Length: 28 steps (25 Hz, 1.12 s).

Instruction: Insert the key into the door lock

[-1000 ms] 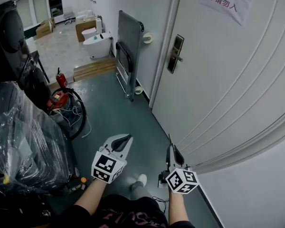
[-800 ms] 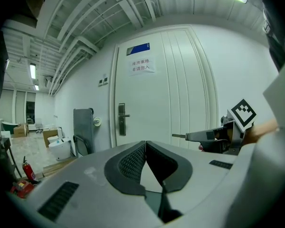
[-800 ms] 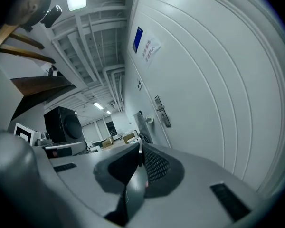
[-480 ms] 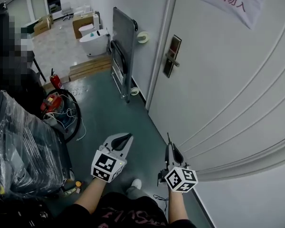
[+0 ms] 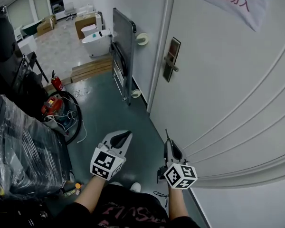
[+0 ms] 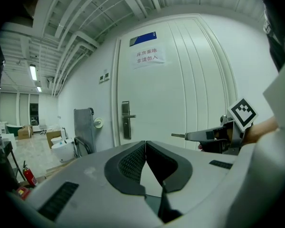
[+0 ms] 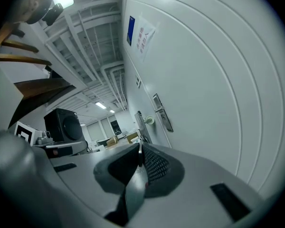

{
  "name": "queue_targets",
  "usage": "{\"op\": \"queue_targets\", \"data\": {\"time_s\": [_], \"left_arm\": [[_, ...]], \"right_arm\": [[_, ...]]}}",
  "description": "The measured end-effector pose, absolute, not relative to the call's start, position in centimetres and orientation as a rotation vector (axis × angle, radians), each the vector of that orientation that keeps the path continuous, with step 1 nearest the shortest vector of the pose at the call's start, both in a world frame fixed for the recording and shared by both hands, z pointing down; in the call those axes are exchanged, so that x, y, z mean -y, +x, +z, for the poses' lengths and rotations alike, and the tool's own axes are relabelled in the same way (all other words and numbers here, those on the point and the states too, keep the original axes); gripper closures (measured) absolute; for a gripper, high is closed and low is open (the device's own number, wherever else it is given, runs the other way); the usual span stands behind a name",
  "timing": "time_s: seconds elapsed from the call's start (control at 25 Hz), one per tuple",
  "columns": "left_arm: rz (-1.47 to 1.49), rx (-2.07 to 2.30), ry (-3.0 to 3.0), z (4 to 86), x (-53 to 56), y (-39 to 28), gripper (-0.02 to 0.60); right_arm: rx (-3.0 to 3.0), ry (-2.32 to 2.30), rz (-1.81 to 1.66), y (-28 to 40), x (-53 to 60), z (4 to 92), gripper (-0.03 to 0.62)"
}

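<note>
Thin metal key in right tongs

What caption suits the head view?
Right gripper holding the key, left gripper shut, both short of the door lock.

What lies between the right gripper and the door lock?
Nothing stands there: in the head view only bare door and floor separate the right gripper from the lock.

Two tools, left tool and right tool; one key; one door bearing one lock and one notice; one folded trolley; one fire extinguisher; two cardboard boxes.
</note>
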<state>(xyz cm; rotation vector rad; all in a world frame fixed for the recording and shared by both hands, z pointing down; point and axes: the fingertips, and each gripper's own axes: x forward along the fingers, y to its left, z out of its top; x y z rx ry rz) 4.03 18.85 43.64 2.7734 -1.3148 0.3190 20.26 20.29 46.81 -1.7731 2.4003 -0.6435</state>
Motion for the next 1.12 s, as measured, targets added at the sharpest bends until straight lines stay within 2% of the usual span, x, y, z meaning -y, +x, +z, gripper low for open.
{"op": "queue_targets", "data": {"time_s": [1.12], "left_arm": [[0.277, 1.326, 2.737, 45.4, -5.3, 1.3, 0.568]], "right_arm": [[-2.402, -1.802, -0.659, 18.0, -7.5, 48.1, 0.514]]}}
